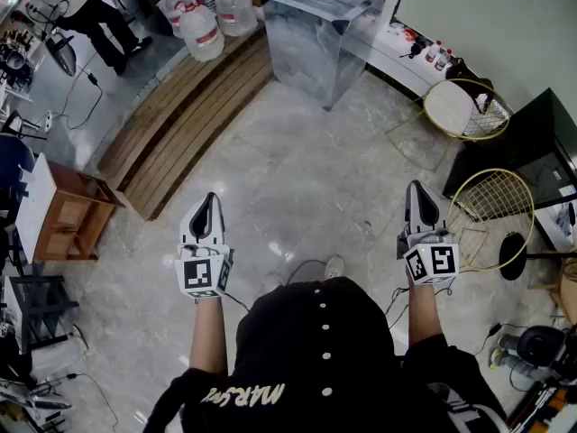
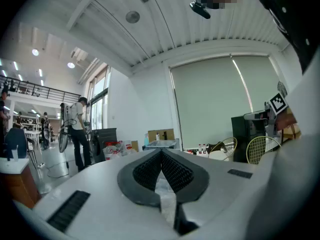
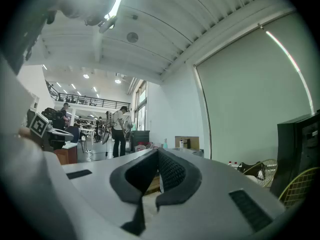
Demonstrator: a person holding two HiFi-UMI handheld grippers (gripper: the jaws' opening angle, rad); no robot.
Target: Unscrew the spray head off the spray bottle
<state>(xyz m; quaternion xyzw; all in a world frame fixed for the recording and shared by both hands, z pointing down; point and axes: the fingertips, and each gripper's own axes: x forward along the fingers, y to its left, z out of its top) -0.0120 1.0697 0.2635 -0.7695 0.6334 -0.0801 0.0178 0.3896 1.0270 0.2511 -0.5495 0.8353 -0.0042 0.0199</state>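
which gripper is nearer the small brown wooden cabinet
Left. The left gripper sits right of the small brown wooden cabinet; the right gripper is much farther right.

Platform (image 1: 180, 120) at left, box (image 1: 320, 39) beyond, side table (image 1: 491, 210) right.

Only one piece of writing can be partly read.
White lettering (image 1: 245, 394) stands on the person's black shirt (image 1: 315, 350), behind and between the left gripper (image 1: 208, 201) and the right gripper (image 1: 416, 189). Seen upside down, it begins with "MARS"; the rest is unclear. Each gripper's cube (image 1: 204, 275) carries black-and-white square code markers. Red labels on the water jugs (image 1: 204, 25), far ahead of the left gripper, are too small to read.
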